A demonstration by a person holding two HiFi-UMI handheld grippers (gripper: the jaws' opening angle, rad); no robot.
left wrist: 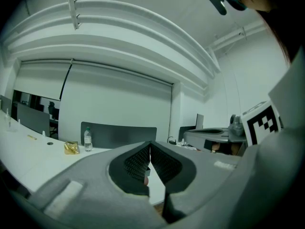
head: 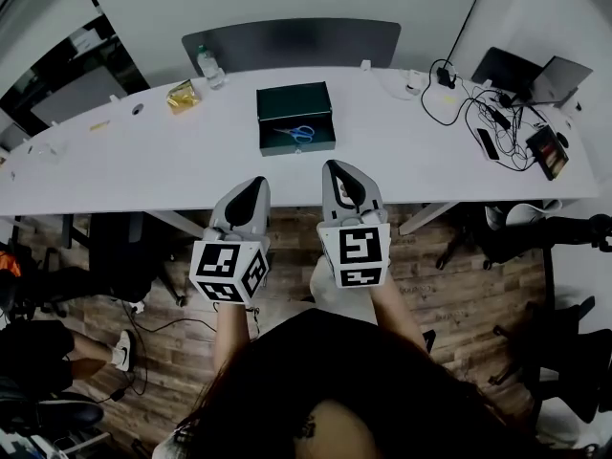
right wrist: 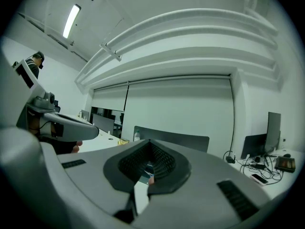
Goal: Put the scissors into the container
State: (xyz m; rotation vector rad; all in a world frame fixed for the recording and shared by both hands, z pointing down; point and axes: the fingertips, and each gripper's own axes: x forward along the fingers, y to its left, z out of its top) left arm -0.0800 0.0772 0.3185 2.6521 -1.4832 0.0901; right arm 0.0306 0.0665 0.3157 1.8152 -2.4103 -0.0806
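Observation:
A dark green open container (head: 295, 118) stands on the white table (head: 382, 151), and blue-handled scissors (head: 299, 133) lie inside it. Both grippers hover in front of the table's near edge, apart from the container. My left gripper (head: 252, 185) is shut with nothing between its jaws, and its tips meet in the left gripper view (left wrist: 150, 144). My right gripper (head: 338, 169) is shut and empty too, its tips closed in the right gripper view (right wrist: 150, 143).
A water bottle (head: 205, 64) and a gold packet (head: 182, 95) sit at the table's back left. Cables, a phone and laptops (head: 516, 75) crowd the right end. A dark chair back (head: 292, 42) stands behind the table. Chairs and a person's legs flank the wooden floor.

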